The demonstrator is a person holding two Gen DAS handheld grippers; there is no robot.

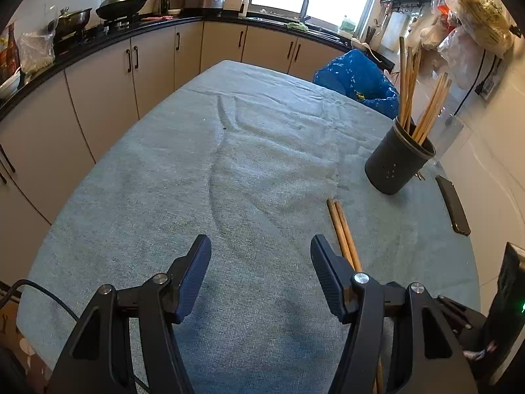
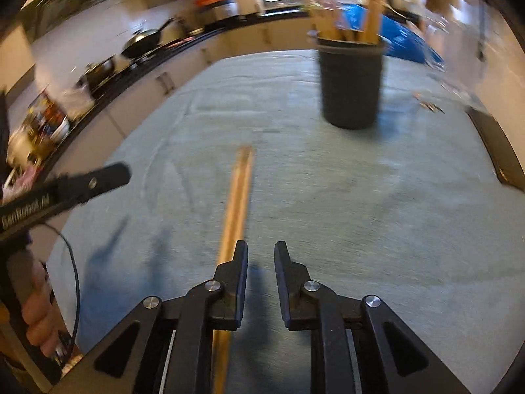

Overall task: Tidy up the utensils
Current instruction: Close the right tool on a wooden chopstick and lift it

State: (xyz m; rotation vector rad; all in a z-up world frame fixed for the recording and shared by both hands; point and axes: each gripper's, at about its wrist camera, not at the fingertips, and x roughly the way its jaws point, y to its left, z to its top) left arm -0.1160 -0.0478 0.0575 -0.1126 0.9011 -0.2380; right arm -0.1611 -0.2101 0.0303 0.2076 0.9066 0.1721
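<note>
A pair of wooden chopsticks [image 1: 343, 231] lies on the green-grey tablecloth [image 1: 229, 164], running under the right finger of my left gripper [image 1: 261, 246], which is open and empty. A black utensil holder [image 1: 395, 161] with several chopsticks standing in it is at the right. In the blurred right wrist view the chopsticks [image 2: 238, 197] lie just left of my right gripper [image 2: 261, 251]. Its jaws are partly open and hold nothing. The holder [image 2: 351, 82] stands ahead of it. The left gripper's side [image 2: 65, 190] shows at the left.
A black phone [image 1: 452, 205] lies near the table's right edge. A blue bag [image 1: 357, 75] sits behind the table. Kitchen counters with pans [image 1: 121, 3] run along the back and left. A white wall is at the right.
</note>
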